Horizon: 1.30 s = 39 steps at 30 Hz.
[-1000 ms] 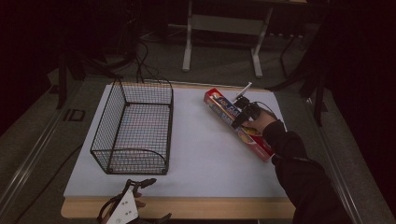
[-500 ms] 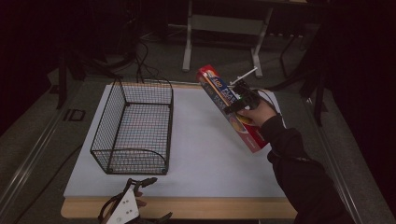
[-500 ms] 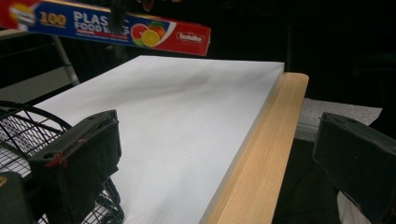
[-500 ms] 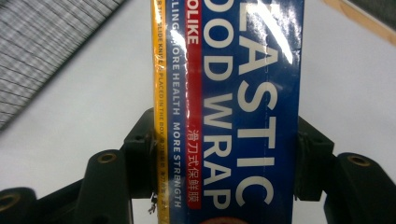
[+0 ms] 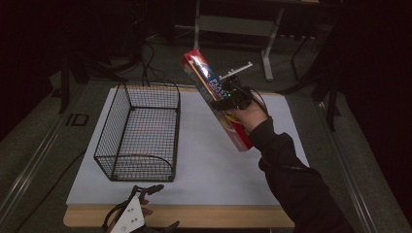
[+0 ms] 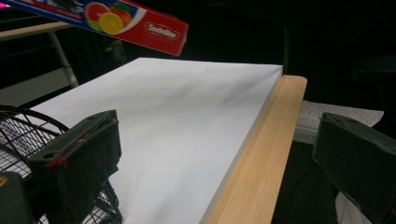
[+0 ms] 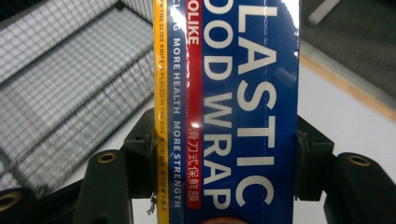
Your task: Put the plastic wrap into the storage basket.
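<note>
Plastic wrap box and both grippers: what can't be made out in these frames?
- Plastic wrap box: both ends cut off by the right gripper view's edges.
- Right gripper: jaws too small and dark in the high view.
- Left gripper: partly cut off by the high view's bottom edge.
- Wire basket: mostly hidden behind a jaw in the left gripper view.

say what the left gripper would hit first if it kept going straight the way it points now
Probably nothing soon. The left gripper, jaws open, points along the table's wooden front edge and white sheet. The wire basket sits off to one side, and the plastic wrap box hangs well above.
</note>
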Each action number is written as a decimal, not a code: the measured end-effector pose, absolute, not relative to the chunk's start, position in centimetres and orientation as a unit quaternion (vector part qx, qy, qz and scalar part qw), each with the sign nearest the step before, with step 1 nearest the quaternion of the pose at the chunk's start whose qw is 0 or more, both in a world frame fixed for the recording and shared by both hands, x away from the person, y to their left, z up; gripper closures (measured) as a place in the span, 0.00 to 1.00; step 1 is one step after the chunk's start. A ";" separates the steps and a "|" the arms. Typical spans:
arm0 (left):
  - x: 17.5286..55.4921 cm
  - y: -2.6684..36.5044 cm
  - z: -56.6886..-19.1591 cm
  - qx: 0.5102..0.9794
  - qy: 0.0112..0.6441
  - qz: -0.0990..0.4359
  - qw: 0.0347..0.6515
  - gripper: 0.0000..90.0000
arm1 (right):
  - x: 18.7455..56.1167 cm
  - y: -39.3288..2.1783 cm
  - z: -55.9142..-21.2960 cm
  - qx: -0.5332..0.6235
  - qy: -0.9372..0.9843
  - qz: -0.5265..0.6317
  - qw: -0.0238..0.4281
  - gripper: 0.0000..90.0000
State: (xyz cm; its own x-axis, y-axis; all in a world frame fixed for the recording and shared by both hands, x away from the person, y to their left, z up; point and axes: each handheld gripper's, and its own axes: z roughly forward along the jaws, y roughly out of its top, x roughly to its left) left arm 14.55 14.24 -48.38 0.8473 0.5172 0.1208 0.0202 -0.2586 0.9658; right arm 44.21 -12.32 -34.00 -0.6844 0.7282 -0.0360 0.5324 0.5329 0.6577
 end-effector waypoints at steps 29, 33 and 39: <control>14.3 14.4 -48.3 0.762 0.164 0.210 0.590 0.02 | 41.1 -0.3 -31.5 0.320 0.834 0.419 0.164 0.44; 14.3 14.5 -48.3 0.763 0.162 0.210 0.590 0.02 | 41.0 1.3 -31.5 0.319 0.830 0.431 0.154 0.44; 14.3 14.6 -48.3 0.762 0.161 0.210 0.591 0.02 | 40.7 3.6 -32.0 0.315 0.827 0.441 0.147 0.44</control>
State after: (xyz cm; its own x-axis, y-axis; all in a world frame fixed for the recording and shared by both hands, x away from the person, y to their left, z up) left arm 14.33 14.60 -48.28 0.8600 0.4935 0.1296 -0.0026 -0.2499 0.9683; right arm 40.73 3.59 -31.97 -0.7578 0.6515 0.0352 0.3924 0.4119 0.8224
